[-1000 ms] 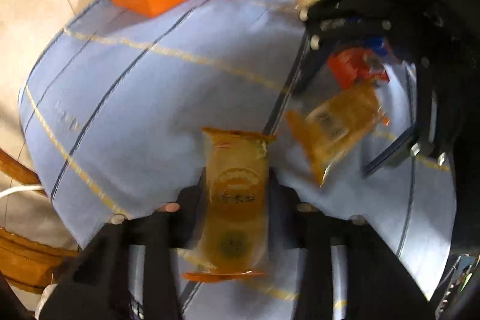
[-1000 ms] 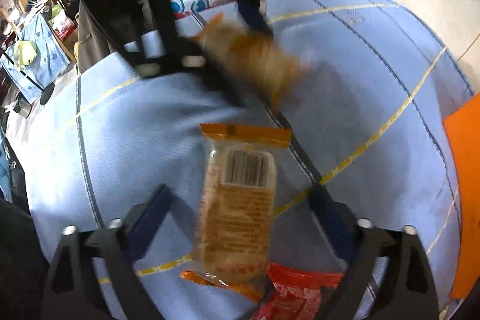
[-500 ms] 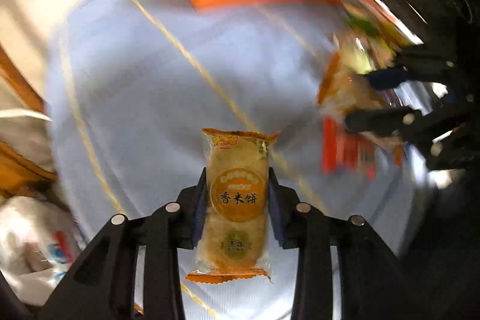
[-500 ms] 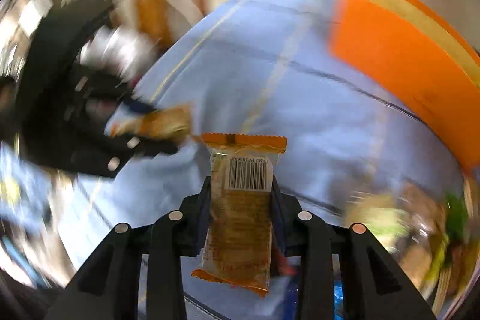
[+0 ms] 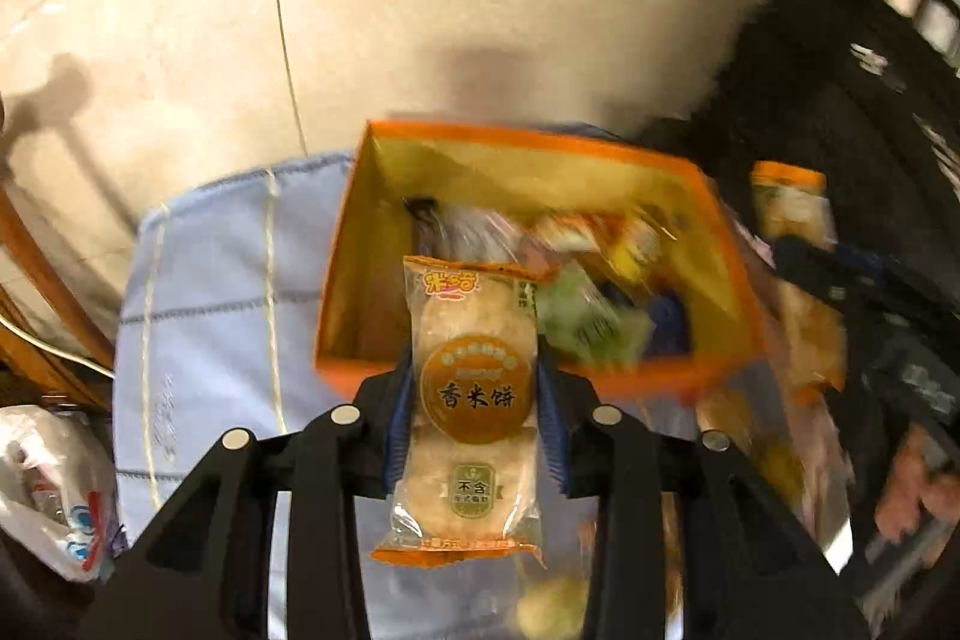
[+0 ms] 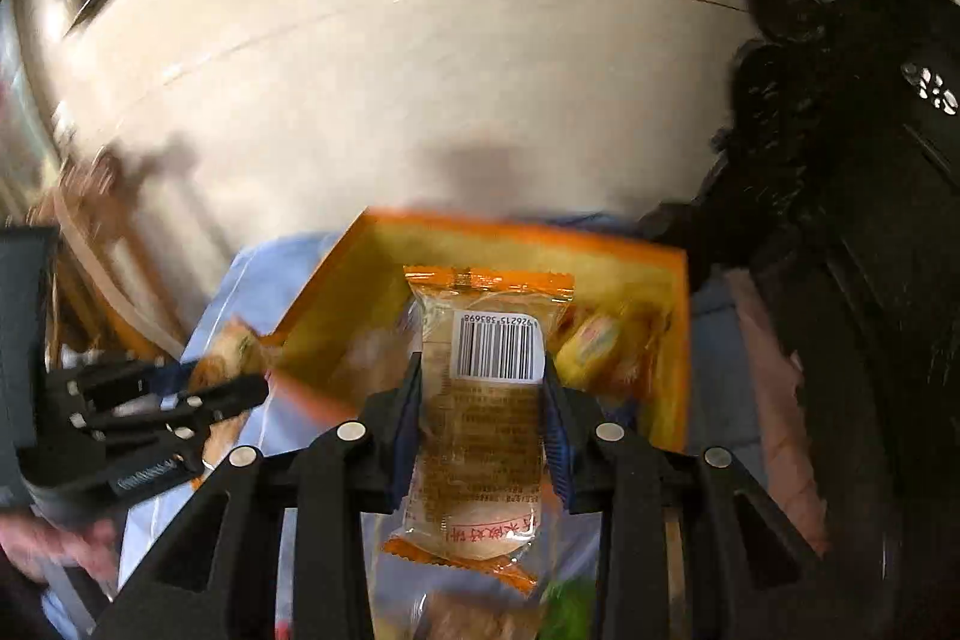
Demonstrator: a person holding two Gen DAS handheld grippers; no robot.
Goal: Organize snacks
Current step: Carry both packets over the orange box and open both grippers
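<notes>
Both grippers had swung up from the blue cloth (image 5: 198, 340) to hang over the orange box (image 5: 648, 172), which earlier lay far off. Left gripper (image 5: 474, 400) pinched a rice-cracker packet (image 5: 474, 400) upright, label showing, above the box's near wall. Right gripper (image 6: 480, 406) clamped a second packet (image 6: 480, 400), barcode up, over the same box (image 6: 336, 304). Assorted snacks (image 5: 576, 316) lay blurred inside.

A clear orange-trimmed rice cracker packet (image 5: 477, 400) stands upright, label facing the camera, before the open orange cardboard box (image 5: 654, 381) of mixed snacks. A second such packet (image 6: 483, 424) shows its barcode side.
</notes>
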